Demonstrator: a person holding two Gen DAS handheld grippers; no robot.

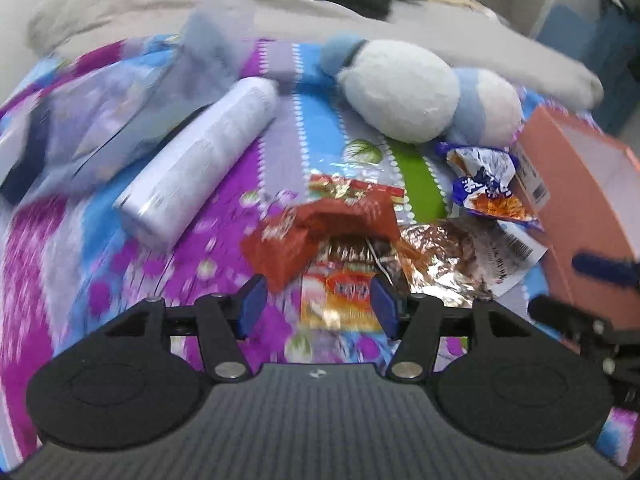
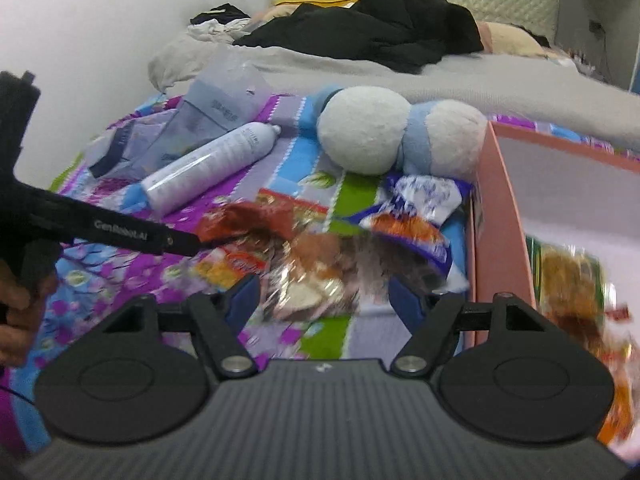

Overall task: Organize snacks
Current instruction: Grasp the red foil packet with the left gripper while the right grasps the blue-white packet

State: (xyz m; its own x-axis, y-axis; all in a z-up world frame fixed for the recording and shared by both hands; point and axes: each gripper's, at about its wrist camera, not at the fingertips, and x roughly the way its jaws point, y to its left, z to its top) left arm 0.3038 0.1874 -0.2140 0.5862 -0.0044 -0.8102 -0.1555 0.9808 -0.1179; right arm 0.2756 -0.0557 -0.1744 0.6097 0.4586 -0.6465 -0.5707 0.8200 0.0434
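Nearest, the left gripper point(image 1: 316, 306) hangs wide open over an orange-yellow packet point(image 1: 340, 300), under a red packet point(image 1: 316, 232), on the patterned bedspread point(image 1: 60, 240). The right gripper point(image 2: 322, 296), also spread wide, straddles a crinkled brown foil packet point(image 2: 320, 276). Beyond lies a blue-and-white packet point(image 2: 416, 216) against the pink box point(image 2: 496, 220), which already holds 1 snack bag point(image 2: 572, 280) at its near end. Farther off rest a white bottle point(image 1: 200, 160) and a plush toy point(image 1: 400, 88).

Overlapping wrappers risk a double pick or slipping foil. Motion blur hides labels.

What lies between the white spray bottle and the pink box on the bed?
In the right wrist view, between the white spray bottle and the pink box lie the blue-and-white plush toy and a heap of snack packets.
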